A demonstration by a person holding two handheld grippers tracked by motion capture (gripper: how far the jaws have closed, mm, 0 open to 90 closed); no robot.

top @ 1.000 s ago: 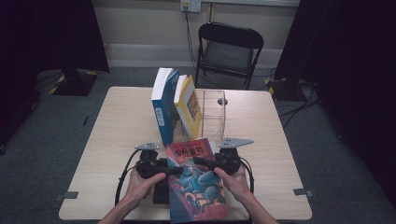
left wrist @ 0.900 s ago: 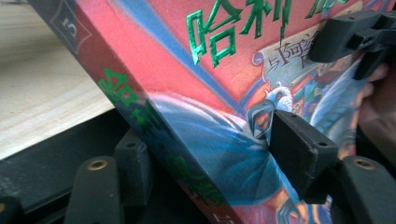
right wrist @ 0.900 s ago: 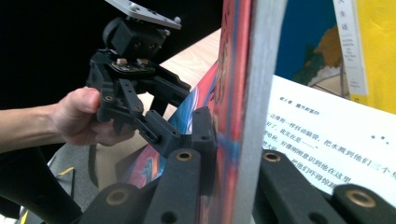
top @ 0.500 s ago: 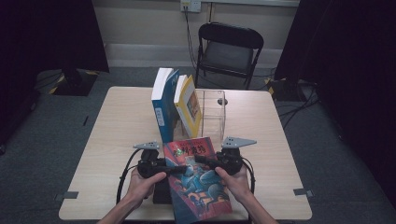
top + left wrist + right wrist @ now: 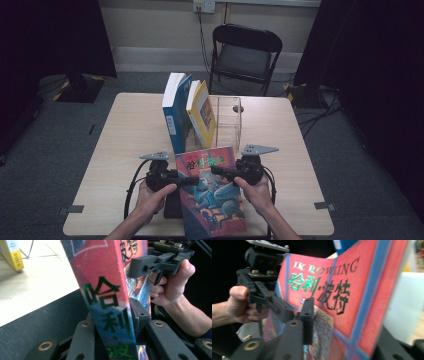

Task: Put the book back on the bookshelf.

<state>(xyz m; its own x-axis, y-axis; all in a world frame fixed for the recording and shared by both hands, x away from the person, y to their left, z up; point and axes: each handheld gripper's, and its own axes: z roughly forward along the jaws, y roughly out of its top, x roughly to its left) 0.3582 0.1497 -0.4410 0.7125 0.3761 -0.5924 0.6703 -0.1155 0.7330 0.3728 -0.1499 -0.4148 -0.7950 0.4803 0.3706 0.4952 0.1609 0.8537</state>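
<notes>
**Book held up between both grippers**

Held over the near edge of the table (image 5: pixel 125 130): a red and blue book (image 5: pixel 212 192), cover up, top edge now lifted a little closer to the standing books than a second ago. Clamped at its left side by the left gripper (image 5: pixel 187 179), at its right by the right gripper (image 5: pixel 216 171), jaws closed on it from both sides.

Just behind: a blue book (image 5: pixel 175 112) and a yellow book (image 5: pixel 202 112) standing upright against a clear stand (image 5: pixel 227 120). Farther off, a black chair (image 5: pixel 245 52).

From the left gripper view, green characters down the spine (image 5: pixel 110 307); from the right gripper view, the cover title.
</notes>
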